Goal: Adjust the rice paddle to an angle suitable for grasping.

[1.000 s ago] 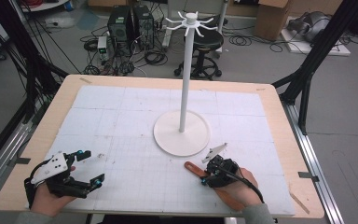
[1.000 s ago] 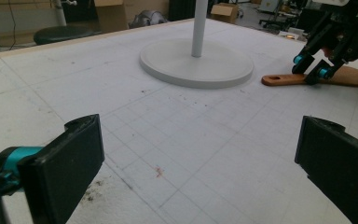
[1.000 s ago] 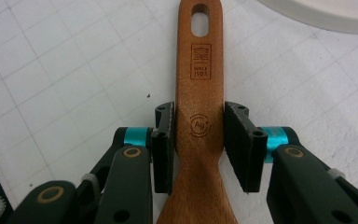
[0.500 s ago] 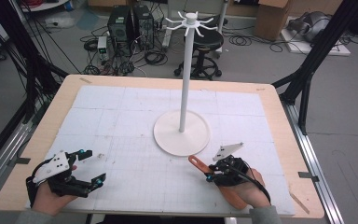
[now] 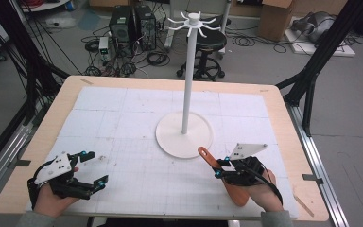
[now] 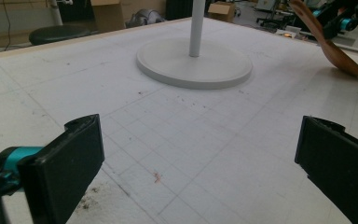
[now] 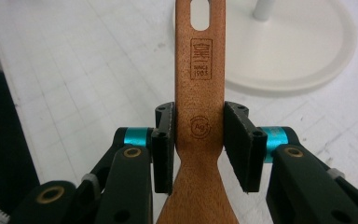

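Wooden spatula (image 5: 216, 165) has lifted off the desk (image 5: 123, 123) since the earlier frame.
Right gripper (image 7: 198, 140) jaws clamp its handle; left gripper (image 6: 200, 163) jaws gape empty. Hanging it on the rack (image 5: 187, 71) remains, likely.

The wooden spatula (image 7: 199, 93) runs past top and bottom edges (blade end unseen).

The left gripper (image 5: 90, 168) rests low near the table's front left corner, its jaws spread wide with nothing between them. The right gripper (image 5: 220, 168) sits near the front right corner (lifted off the surface), jaws clamped on the wooden spatula (image 7: 200, 93) handle.
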A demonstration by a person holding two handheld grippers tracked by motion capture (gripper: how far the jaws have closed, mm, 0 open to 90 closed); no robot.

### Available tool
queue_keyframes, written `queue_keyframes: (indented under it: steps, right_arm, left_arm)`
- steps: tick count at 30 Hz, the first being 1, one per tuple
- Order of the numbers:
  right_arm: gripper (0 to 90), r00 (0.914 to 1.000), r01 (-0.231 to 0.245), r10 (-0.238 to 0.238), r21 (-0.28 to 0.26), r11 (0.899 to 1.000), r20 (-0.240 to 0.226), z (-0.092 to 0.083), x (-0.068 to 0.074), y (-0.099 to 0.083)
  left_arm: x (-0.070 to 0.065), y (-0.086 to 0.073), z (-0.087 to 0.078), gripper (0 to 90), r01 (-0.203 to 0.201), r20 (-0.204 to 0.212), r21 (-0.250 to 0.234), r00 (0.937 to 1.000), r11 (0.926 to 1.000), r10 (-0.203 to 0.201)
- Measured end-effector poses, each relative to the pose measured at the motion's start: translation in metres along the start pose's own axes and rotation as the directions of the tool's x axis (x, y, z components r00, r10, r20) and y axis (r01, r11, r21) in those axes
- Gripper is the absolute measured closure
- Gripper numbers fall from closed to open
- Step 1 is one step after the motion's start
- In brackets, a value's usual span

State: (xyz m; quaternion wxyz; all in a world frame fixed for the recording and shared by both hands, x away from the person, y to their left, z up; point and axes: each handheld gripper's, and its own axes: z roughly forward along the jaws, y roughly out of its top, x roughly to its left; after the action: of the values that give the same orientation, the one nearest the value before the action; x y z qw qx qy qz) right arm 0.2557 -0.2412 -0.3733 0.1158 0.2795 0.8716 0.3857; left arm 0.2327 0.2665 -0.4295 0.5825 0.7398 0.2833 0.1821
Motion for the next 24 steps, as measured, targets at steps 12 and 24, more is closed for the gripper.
queue_keyframes:
  steps: [12, 24]
  right_arm:
    - [64.1, 0.9993, 0.025, -0.022, -0.106, 0.994, 0.030, -0.018, 0.005, 0.008]
    - [64.2, 0.9987, 0.042, -0.034, -0.237, 0.971, 0.038, -0.039, 0.003, 0.008]
  left_arm:
    - [0.000, 0.000, 0.000, 1.8, 0.006, -0.001, -0.004, 1.0000, 1.0000, -0.006]
    - [0.001, 0.000, -0.001, 1.8, 0.003, -0.002, -0.006, 1.0000, 1.0000, -0.003]
